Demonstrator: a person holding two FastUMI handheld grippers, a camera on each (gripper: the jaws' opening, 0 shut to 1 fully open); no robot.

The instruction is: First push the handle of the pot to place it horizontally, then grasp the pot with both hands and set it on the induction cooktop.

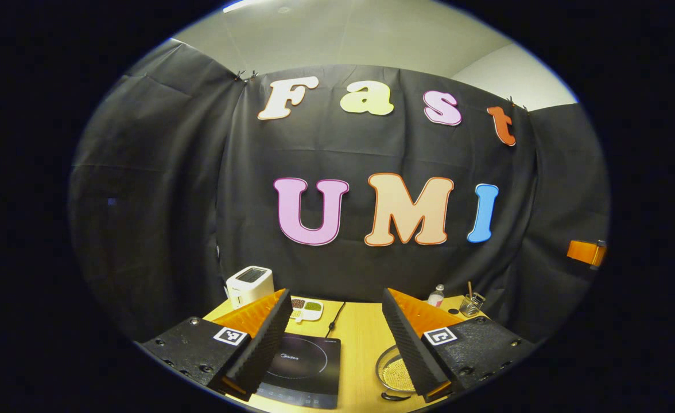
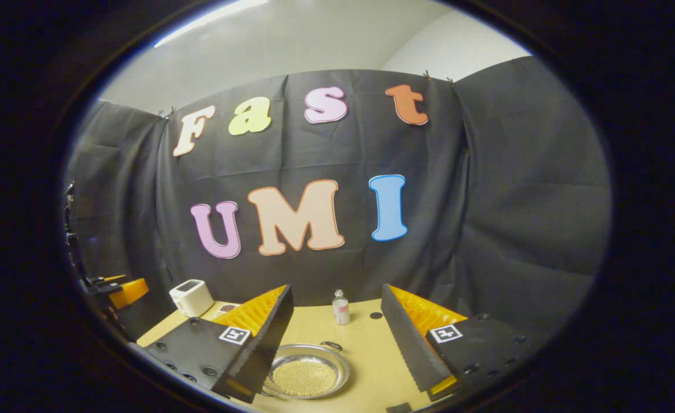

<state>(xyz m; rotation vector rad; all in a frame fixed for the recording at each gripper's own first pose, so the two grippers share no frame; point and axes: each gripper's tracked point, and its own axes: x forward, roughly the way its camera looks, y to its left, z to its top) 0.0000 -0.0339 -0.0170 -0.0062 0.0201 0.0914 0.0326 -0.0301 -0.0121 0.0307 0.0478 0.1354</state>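
Observation:
A shallow steel pot (image 2: pixel 306 374) with yellowish grains in it sits on the wooden table (image 2: pixel 366 355), low between my right gripper's open fingers. A small dark loop handle (image 2: pixel 332 345) shows on its far rim. My right gripper (image 2: pixel 336 287) is above and short of the pot, holding nothing. In the left gripper view the pot (image 1: pixel 396 373) lies behind the right finger, beside the black induction cooktop (image 1: pixel 302 367). My left gripper (image 1: pixel 335 292) is open above the cooktop, with nothing between its fingers.
A white toaster (image 1: pixel 249 285) and a compartment dish (image 1: pixel 306 310) stand at the back left of the table. A small bottle (image 2: pixel 341 308) and a cup of utensils (image 1: pixel 471 304) stand at the back. The cooktop's cord (image 1: pixel 335 321) runs backward. An orange gripper part (image 2: pixel 126 291) shows far left.

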